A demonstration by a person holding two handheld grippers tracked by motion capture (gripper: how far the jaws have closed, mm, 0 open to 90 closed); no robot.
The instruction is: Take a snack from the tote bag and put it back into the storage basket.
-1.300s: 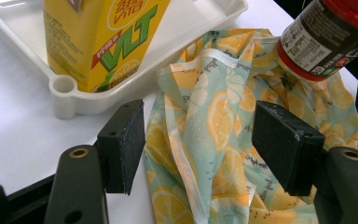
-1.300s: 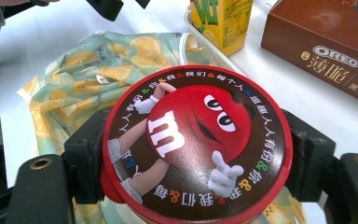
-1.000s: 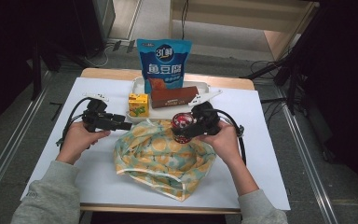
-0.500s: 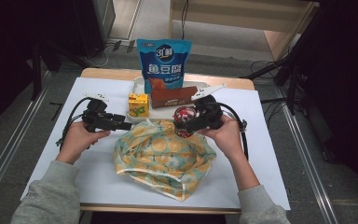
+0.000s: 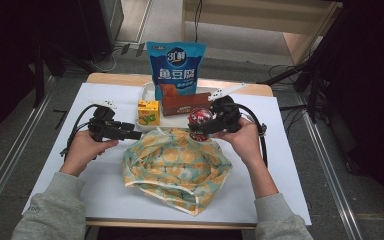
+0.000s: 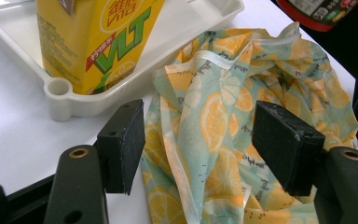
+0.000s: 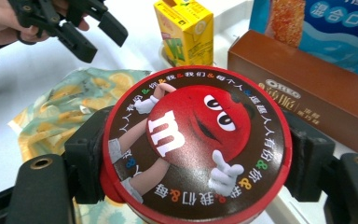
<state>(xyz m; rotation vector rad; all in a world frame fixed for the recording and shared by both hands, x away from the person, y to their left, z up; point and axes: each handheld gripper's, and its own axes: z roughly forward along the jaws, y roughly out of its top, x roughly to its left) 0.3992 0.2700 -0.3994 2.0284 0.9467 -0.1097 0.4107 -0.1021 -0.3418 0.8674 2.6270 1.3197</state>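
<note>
A round red candy tub with a cartoon lid point(image 7: 196, 149) was held tight by its hard, smooth sides in the right gripper point(image 5: 206, 126), just above the soft, floppy orange-print cloth bag point(image 5: 175, 162). The left gripper point(image 5: 130, 134) was kept wide open, empty, beside the bag's rim, the best place to be pinched.

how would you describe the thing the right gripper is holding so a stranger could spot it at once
Start at the white tray at the far side of the table, then come to its near right corner, above the orange-print bag. There the right gripper clamps a round candy tub. Unlike the boxes and pouch nearby, it is round, with a red cartoon lid.
</note>
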